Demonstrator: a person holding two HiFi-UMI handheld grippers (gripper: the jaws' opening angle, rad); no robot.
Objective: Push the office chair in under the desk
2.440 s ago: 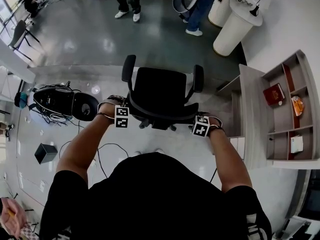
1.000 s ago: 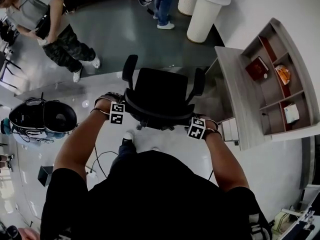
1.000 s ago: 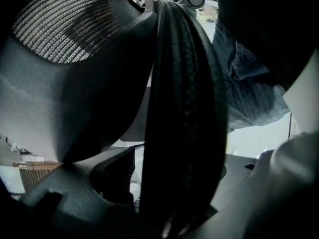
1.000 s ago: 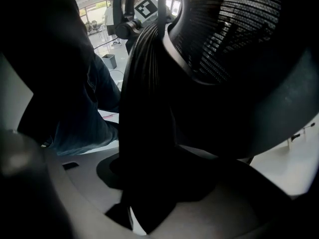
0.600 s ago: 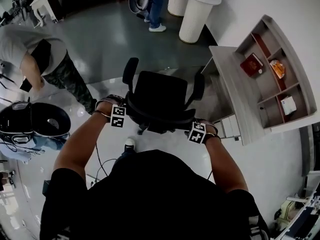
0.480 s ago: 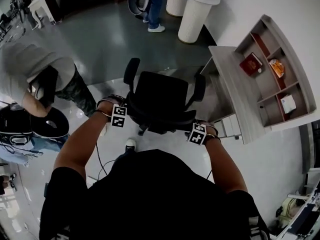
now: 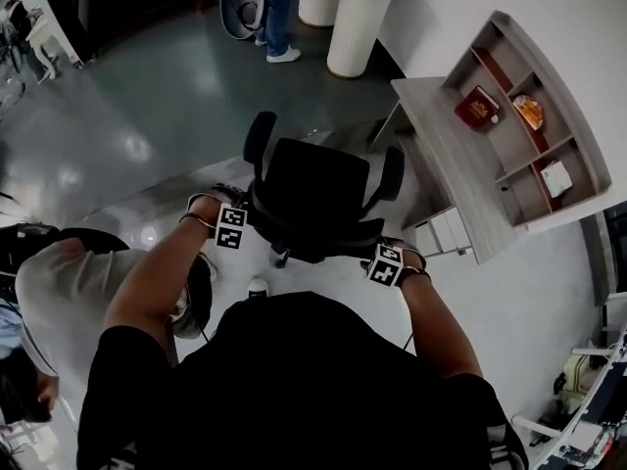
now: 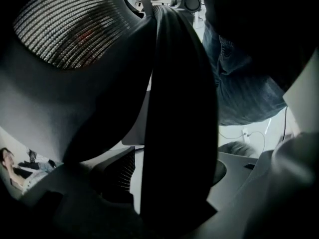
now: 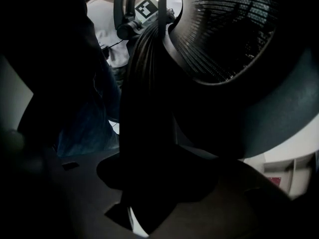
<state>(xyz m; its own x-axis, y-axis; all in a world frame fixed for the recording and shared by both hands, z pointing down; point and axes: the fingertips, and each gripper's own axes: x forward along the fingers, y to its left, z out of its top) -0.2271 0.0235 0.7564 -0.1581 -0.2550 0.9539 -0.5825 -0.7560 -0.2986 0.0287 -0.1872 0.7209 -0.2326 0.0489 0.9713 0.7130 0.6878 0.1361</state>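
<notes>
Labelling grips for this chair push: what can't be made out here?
- Base of the office chair: head view, mostly hidden under its seat.
- Space under the desk: head view, covered by the desktop.
- Whether the left gripper or right gripper fingers press the backrest: gripper views, too dark.
- Title on the red book: head view, too small.

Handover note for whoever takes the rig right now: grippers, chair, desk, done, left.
Grippers: left gripper shut on the office chair at its backrest rim, left end; right gripper shut on the same rim, right end.
Things: chair out on the open floor, seat not under the desk, which stands to its right in the head view.
Done: both grips taken.
Left: probably swing the chair toward the desk, roll it under, release.
Note: a person is bent over at the left.
</notes>
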